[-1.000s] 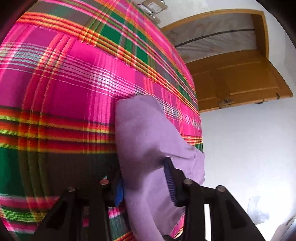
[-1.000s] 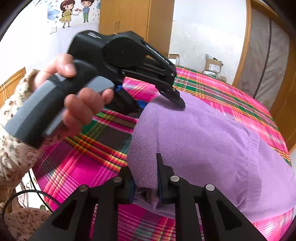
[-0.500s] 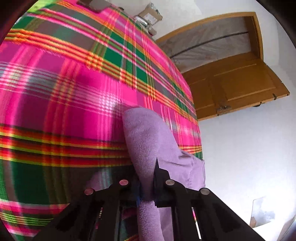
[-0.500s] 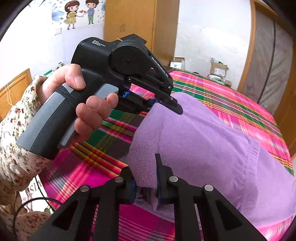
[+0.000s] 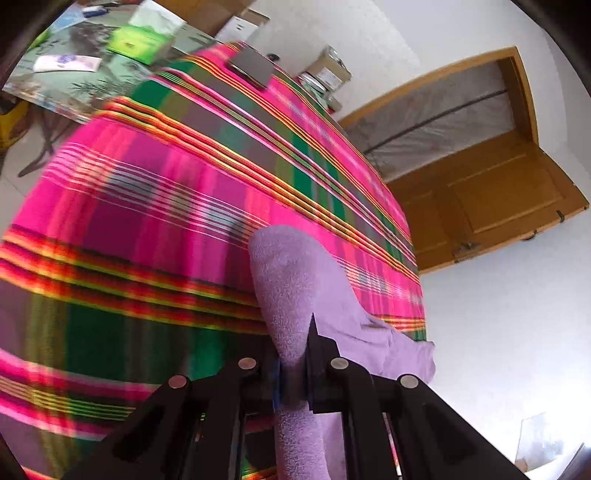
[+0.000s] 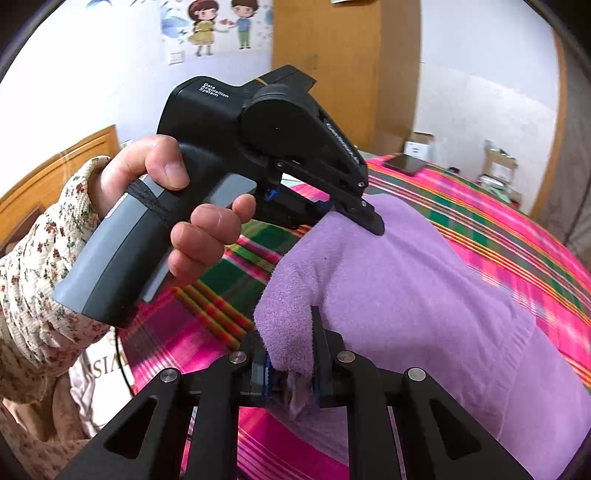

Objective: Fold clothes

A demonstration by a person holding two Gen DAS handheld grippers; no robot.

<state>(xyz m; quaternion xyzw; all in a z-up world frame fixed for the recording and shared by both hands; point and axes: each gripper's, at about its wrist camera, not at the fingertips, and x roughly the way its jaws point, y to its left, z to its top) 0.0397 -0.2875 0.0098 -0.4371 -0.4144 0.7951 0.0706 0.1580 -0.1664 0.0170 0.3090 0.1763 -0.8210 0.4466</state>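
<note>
Purple terry fabric, one garment (image 6: 424, 295), lies on the plaid bed cover (image 5: 155, 229) and is the landmark here; one bed cover, pink with green, orange and yellow bands, spreads under it on every side seen. Two hand-held grippers are at work on it, each nearly closed with cloth pinched between its pads. The left hand-held gripper (image 5: 293, 373) clamps a raised fold of the garment, which stands up as a ridge beyond its two black fingers and falls away toward the bed cover's near edge; the right hand-held gripper (image 6: 291, 373) grips a bunched corner of the same garment, a small tuft of cloth hanging below the jaws. In the right wrist view the left hand-held gripper also appears from outside, its tip pressed on the garment's far upper edge; one hand (image 6: 184, 206) in a floral sleeve (image 6: 40, 266) grasps its grey handle. Beyond the garment, on the bed cover's far end, lies one dark phone (image 6: 404, 163); past that, cardboard boxes (image 6: 498, 162) stand by the wall, their number unclear. One wooden door (image 5: 491, 195) stands open behind the garment in the left wrist view; one cartoon sticker of two children (image 6: 218, 26) is on the wall above the hand.
</note>
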